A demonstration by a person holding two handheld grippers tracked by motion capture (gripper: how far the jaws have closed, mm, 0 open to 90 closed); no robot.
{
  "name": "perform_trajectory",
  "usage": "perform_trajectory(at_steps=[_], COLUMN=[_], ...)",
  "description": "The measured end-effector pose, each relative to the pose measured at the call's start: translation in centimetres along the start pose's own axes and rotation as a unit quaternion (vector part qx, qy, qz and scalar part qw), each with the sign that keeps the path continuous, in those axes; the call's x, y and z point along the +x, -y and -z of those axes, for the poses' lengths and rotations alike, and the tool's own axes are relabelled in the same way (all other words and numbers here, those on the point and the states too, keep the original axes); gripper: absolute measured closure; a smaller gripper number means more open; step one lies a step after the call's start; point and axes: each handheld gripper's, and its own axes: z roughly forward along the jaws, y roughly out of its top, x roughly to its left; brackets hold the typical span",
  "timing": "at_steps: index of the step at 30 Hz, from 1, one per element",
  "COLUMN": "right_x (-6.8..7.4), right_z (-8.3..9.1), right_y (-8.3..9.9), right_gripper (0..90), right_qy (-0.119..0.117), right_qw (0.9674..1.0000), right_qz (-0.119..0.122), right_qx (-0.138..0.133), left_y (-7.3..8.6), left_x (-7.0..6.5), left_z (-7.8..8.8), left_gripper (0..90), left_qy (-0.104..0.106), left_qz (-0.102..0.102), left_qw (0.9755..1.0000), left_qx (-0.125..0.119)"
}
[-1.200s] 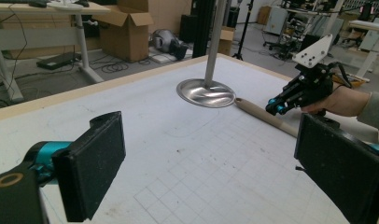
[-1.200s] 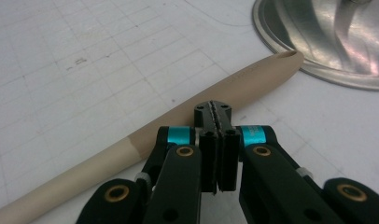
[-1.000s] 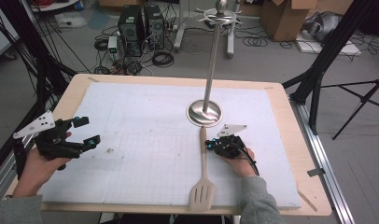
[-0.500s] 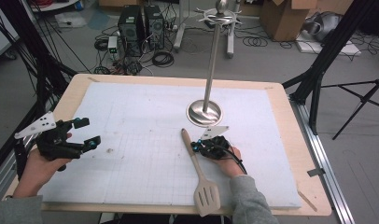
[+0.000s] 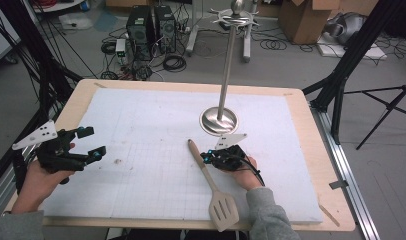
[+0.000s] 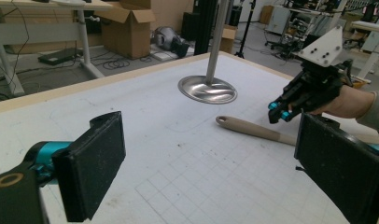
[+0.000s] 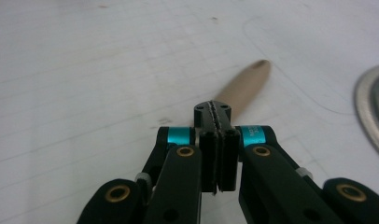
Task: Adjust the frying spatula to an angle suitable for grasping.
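Slotted spatula (image 5: 213, 182) lies flat on white gridded mat (image 5: 141, 125), handle just left of right gripper (image 5: 207, 158), jaws together, empty. Metal stand base (image 5: 218, 120) just beyond. Left gripper (image 5: 91, 142) apart, empty. Cables, boxes on the floor behind.

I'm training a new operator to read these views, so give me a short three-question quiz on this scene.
1. True or false: the left tool has its jaws wide open with nothing between them.
2. Multiple choice: the right tool is (A) open, lifted high over the board; (B) shut, beside the handle of the spatula; (C) shut on the slotted blade.
3. Short answer: which end of the spatula points toward the metal stand?
Key: 1 true; 2 B; 3 the handle end.
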Motion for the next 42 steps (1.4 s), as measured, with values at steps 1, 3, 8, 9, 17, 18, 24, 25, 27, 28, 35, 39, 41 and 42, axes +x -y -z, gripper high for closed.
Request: perform_trajectory(at_steps=[1, 3, 8, 9, 17, 18, 24, 25, 27, 28, 35, 39, 41, 42], right_x=[0.3, 1.0, 2.7, 2.9, 4.5, 4.6, 4.6, 4.5, 4.2, 4.0, 3.1, 2.6, 2.4, 2.3], right_z=[0.1, 0.2, 0.0, 0.0, -0.7, -0.8, -0.6, -0.5, -0.3, -0.1, 1.2, 1.7, 1.9, 2.0], right_y=[-0.1, -0.3, -0.5, -0.5, -0.2, -0.1, -0.1, 0.0, 0.1, 0.3, 1.0, 1.4, 1.6, 1.6], right_gripper=[89.9, 89.9, 89.9, 89.9, 89.9, 89.9, 90.0, 90.0, 90.0, 90.0, 90.0, 90.0, 90.0, 90.0], right_qy=[-0.004, -0.022, -0.063, -0.075, -0.116, -0.11, -0.101, -0.1, -0.096, -0.098, -0.087, -0.088, -0.088, -0.087], right_qw=[1.0, 0.9994, 0.9946, 0.9936, 0.9821, 0.9814, 0.9811, 0.9813, 0.9824, 0.9828, 0.9864, 0.9869, 0.9868, 0.9868], right_qz=[0.006, 0.022, 0.063, 0.063, 0.091, 0.097, 0.099, 0.095, 0.09, 0.082, 0.074, 0.073, 0.072, 0.074], right_qx=[0.003, 0.015, 0.055, 0.057, 0.118, 0.124, 0.132, 0.134, 0.132, 0.134, 0.118, 0.114, 0.115, 0.115], left_y=[0.0, 0.0, -0.1, -0.1, -0.1, -0.1, -0.1, -0.1, -0.1, -0.1, 0.0, 0.0, -0.1, -0.1], left_x=[0.0, -0.1, -0.1, -0.1, 0.0, 0.0, 0.1, 0.1, 0.1, 0.1, 0.1, 0.1, 0.1, 0.1], left_z=[0.0, 0.0, -0.1, -0.1, -0.1, -0.2, -0.1, 0.0, 0.0, 0.0, -0.1, -0.1, 0.0, 0.1], left_gripper=[9.2, 9.3, 9.3, 9.3, 9.3, 9.2, 9.2, 9.3, 9.2, 9.2, 9.2, 9.2, 9.2, 9.2], left_qy=[0.0, 0.002, 0.003, 0.003, 0.004, 0.004, 0.004, 0.003, 0.003, 0.003, 0.004, 0.005, 0.005, 0.005], left_qz=[0.001, 0.0, -0.001, -0.002, 0.0, 0.001, 0.003, 0.003, 0.002, 0.002, 0.004, 0.004, 0.005, 0.004], left_qw=[1.0, 1.0, 1.0, 1.0, 1.0, 1.0, 1.0, 1.0, 1.0, 1.0, 1.0, 1.0, 1.0, 1.0], left_qx=[-0.001, -0.001, 0.0, 0.001, -0.001, -0.002, -0.002, -0.002, -0.002, -0.002, 0.003, 0.003, 0.001, 0.001])
